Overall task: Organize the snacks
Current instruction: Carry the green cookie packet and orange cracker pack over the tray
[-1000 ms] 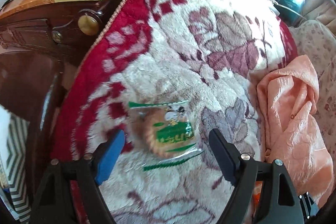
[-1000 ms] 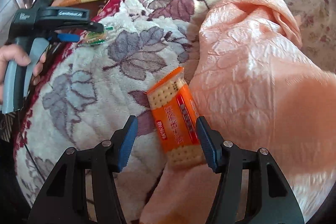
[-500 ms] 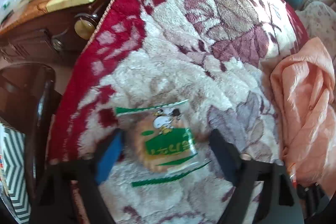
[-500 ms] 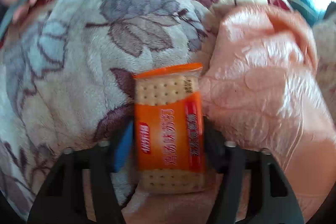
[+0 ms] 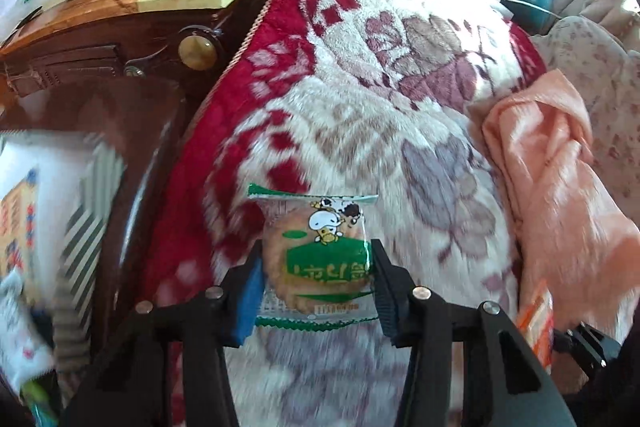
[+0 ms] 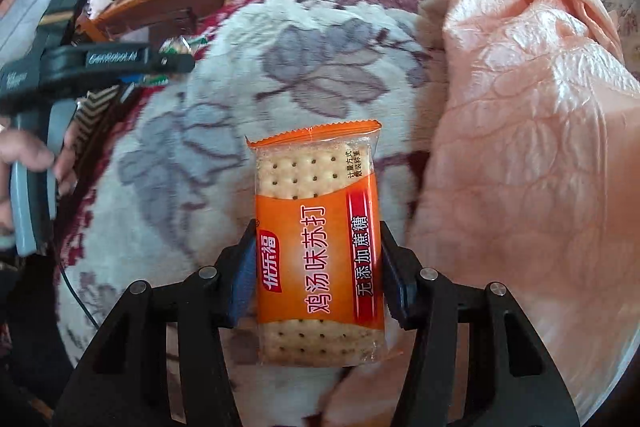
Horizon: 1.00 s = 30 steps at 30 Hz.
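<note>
My left gripper (image 5: 316,279) is shut on a green-and-clear rice cracker packet (image 5: 320,251) with a cartoon cow, held above the flowered blanket (image 5: 380,107). My right gripper (image 6: 318,267) is shut on an orange soda cracker packet (image 6: 320,247) and holds it above the blanket (image 6: 240,87). In the right wrist view the left gripper (image 6: 176,63) shows at the far left with its green packet (image 6: 180,45). In the left wrist view the orange packet (image 5: 538,319) peeks in at the lower right.
A dark wooden cabinet (image 5: 120,39) with a glass-covered top stands left of the bed. A peach quilted cloth (image 6: 528,131) lies bunched on the right of the blanket. A striped box and packets (image 5: 44,227) sit at the lower left.
Both grippers closed on their packets, the left on the green rice cracker and the right on the orange cracker pack, and lifted them off the blanket.
</note>
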{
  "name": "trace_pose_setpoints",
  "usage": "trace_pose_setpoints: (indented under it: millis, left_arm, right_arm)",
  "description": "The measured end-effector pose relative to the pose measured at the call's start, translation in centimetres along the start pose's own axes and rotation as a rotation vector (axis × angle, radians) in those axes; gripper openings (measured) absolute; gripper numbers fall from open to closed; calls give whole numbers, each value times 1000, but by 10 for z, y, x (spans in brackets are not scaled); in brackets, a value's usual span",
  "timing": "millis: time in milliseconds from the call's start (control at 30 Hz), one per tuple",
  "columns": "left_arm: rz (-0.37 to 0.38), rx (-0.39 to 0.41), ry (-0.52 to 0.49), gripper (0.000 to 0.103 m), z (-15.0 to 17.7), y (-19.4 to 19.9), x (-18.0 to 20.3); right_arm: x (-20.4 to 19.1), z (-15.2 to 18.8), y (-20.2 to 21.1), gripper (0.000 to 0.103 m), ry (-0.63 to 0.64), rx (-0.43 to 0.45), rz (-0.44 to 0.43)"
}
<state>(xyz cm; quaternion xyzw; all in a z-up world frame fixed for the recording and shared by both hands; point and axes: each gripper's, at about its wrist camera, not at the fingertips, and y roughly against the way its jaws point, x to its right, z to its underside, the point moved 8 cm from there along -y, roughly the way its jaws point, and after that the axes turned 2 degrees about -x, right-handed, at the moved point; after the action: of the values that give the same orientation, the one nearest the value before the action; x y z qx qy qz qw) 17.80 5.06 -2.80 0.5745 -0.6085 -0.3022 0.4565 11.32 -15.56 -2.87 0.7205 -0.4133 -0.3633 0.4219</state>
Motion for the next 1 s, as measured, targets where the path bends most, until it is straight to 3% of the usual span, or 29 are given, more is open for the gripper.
trace_pose_setpoints:
  millis: [400,700,1000]
  left_arm:
    - [-104,112,-34,51,64,79,-38]
    - [-174,187,-14,51,83,126,-75]
    - [-214,218,46,51,92,148,-117]
  right_arm:
    - [-76,5,-8,53,38,23,-89]
    - [-131,-8,-4,53,107,39,-133]
    - [-177,-20,-5,54,186,36,-155]
